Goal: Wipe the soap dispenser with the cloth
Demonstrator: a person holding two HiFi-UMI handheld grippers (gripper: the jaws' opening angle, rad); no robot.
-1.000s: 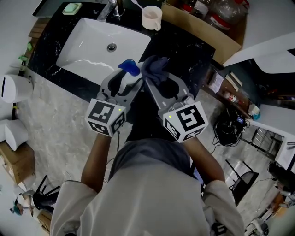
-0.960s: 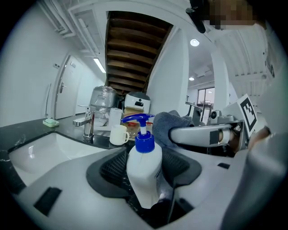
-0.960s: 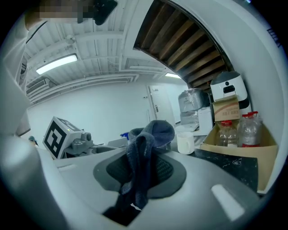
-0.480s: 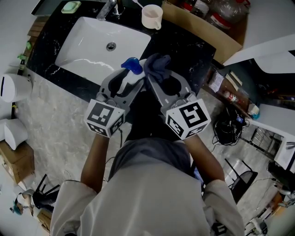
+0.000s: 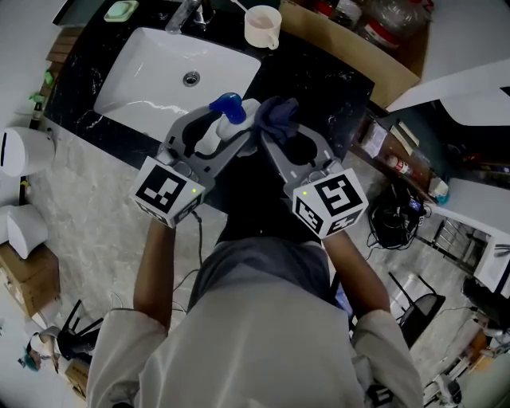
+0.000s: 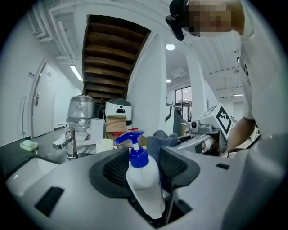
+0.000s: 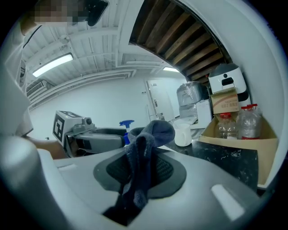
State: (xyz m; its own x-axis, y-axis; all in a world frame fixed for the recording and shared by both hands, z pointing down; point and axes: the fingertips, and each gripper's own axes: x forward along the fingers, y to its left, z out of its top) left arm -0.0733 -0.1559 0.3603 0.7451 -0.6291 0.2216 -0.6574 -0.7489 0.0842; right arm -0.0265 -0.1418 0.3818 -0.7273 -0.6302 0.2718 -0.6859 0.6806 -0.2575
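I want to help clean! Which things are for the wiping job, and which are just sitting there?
For the job: dispenser, cloth.
Just lying about: mug, tap, sink, soap bar, box of bottles.

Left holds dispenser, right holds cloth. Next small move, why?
Probably ease the cloth in the right gripper sideways onto the body of the soap dispenser and begin a short stroke. The jaws of the left gripper have just been closing with the soap dispenser between them and grip it; the cloth bunches beside the blue pump, contact with the body not evident.
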